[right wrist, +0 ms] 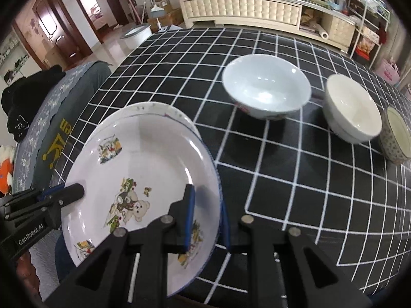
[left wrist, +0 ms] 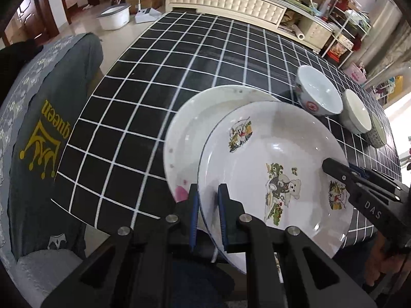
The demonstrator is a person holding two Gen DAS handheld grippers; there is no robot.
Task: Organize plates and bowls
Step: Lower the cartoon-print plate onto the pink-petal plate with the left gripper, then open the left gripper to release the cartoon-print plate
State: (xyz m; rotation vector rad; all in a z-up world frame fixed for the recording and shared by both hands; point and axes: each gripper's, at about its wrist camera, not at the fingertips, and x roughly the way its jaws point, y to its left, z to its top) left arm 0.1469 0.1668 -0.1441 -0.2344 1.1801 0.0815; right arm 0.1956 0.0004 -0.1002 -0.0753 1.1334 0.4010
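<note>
A white plate with cartoon bear pictures [left wrist: 277,164] [right wrist: 143,169] is held tilted over a second white plate [left wrist: 195,133] [right wrist: 164,109] that lies on the table. My left gripper [left wrist: 208,205] is shut on the cartoon plate's left rim; it also shows in the right wrist view [right wrist: 77,191]. My right gripper [right wrist: 206,220] is shut on the plate's right rim; it also shows in the left wrist view [left wrist: 331,166]. A large white bowl [right wrist: 265,84] [left wrist: 318,92], a cream bowl [right wrist: 352,107] [left wrist: 357,113] and a small patterned bowl [right wrist: 397,134] [left wrist: 377,131] stand in a row to the right.
The table has a black cloth with a white grid [left wrist: 179,59] [right wrist: 295,179]. A chair with a grey "queen" shirt [left wrist: 48,128] stands at the table's left side. A cream cabinet [right wrist: 244,7] and shelves stand beyond the far edge.
</note>
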